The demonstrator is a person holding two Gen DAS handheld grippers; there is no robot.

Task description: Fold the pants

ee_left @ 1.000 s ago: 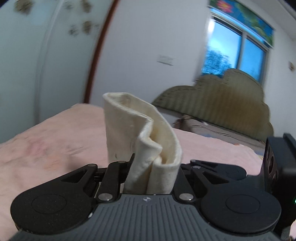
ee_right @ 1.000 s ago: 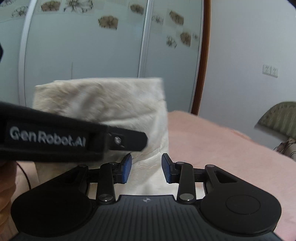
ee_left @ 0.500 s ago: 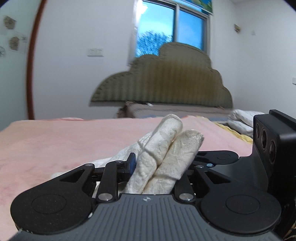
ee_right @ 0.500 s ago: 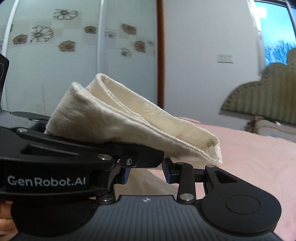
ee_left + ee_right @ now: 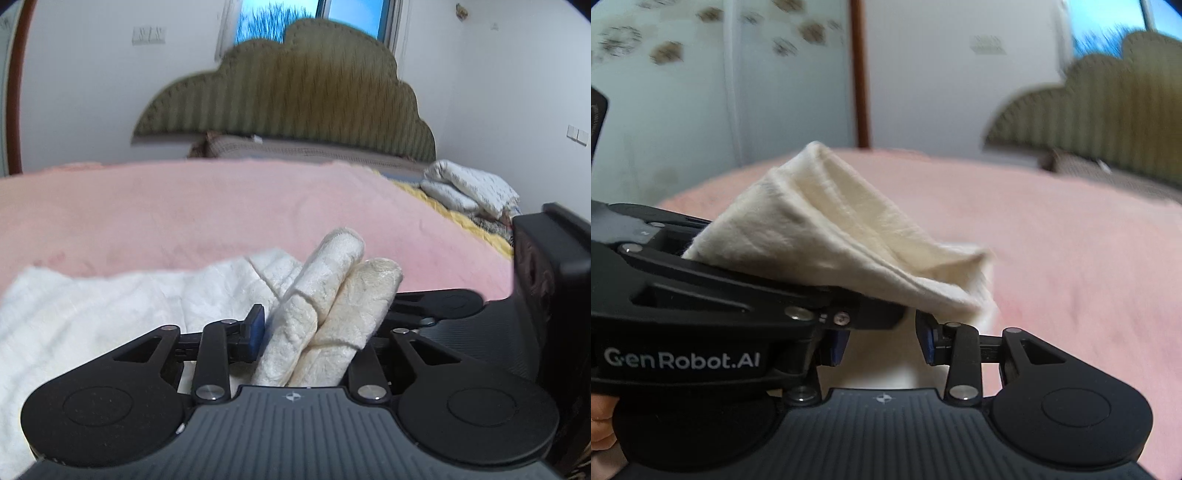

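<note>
From the left wrist, the left gripper [image 5: 314, 332] has just been opening; the folded cream pants [image 5: 325, 306] are sitting loosely between its jaws over the pink bed [image 5: 221, 214]. From the right wrist, the right gripper [image 5: 882, 341] is standing parted, gripping nothing, with the pants [image 5: 831, 240] lying above it on the left tool. The fold looks nearly done; release and smoothing remain.

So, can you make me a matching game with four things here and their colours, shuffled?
Things:
1. pants
2. blanket
3. headboard
4. door frame

Colours:
A. brown
B. pink
C. cream
D. olive green

Pairs: 1-C, 2-B, 3-D, 4-A
</note>
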